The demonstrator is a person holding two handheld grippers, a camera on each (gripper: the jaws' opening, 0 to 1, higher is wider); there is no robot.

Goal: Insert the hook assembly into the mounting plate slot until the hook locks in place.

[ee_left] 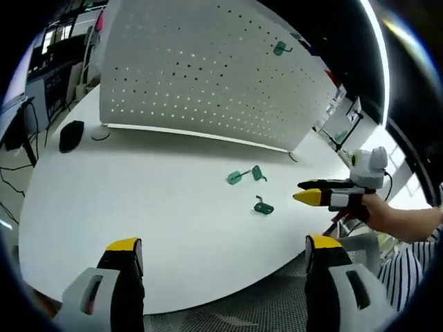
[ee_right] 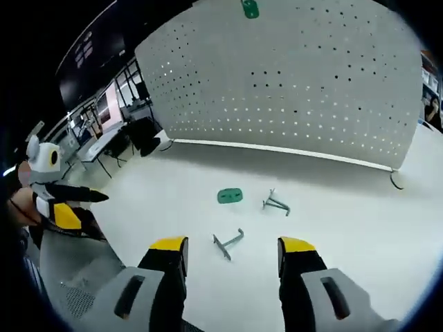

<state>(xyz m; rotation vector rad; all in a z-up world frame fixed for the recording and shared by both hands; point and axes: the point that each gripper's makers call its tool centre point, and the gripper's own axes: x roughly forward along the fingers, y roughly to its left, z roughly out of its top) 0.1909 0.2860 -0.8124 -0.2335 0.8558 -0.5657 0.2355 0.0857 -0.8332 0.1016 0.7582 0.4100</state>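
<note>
Three green hooks loose on the white table (ee_right: pixel 360 228), nearest hook (ee_right: pixel 228 243) lying flat, long axis diagonal, ahead of the empty, parted right gripper (ee_right: pixel 232 250), another hook (ee_right: pixel 250 8) already hanging on the pegboard (ee_right: pixel 291 83), left gripper (ee_left: pixel 225 247) spread wide, holding nothing.

Matt white table (ee_left: pixel 159 207); perforated pegboard (ee_right: pixel 297 90) looks like painted metal.

A white round-edged table (ee_left: pixel 138 207) carries an upright perforated grey panel (ee_left: pixel 201 69), three small green hooks (ee_right: pixel 230 196) lying loose near its middle, and a black object (ee_left: pixel 70 135) beside a thin cable (ee_left: pixel 101 135).
</note>
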